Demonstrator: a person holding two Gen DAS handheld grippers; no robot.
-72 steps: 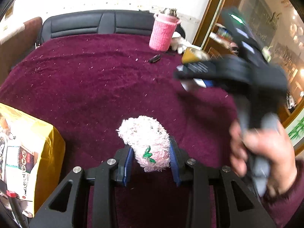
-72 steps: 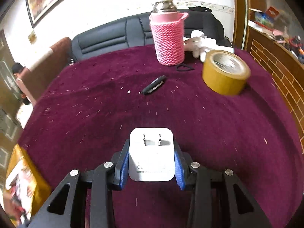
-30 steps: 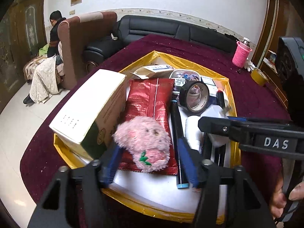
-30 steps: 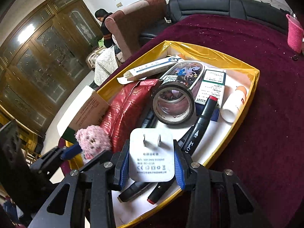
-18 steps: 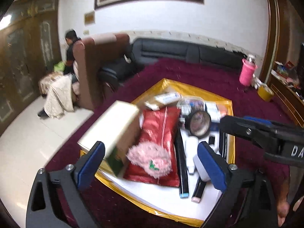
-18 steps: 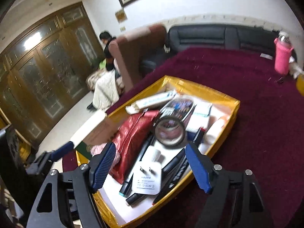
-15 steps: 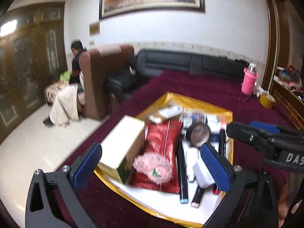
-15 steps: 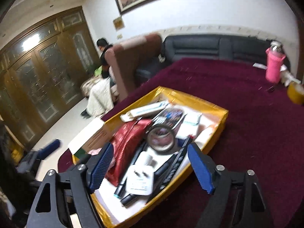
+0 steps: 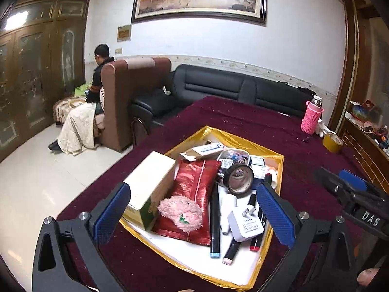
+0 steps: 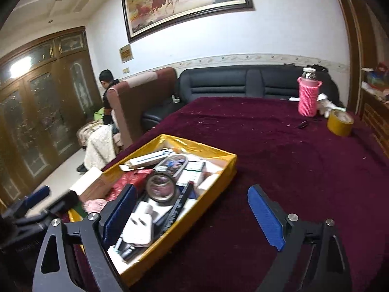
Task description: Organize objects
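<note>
Now both the left gripper (image 9: 193, 209) and the right gripper (image 10: 193, 215) have just been opening and stand wide and empty, because the pink plush toy (image 9: 180, 213) and the white charger plug (image 9: 245, 223) already lie in the gold tray (image 9: 245, 143).

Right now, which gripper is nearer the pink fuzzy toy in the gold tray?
Left. The left gripper hangs open right over the pink fuzzy toy; the right gripper sits off to the toy's right, past the tray's edge.
</note>
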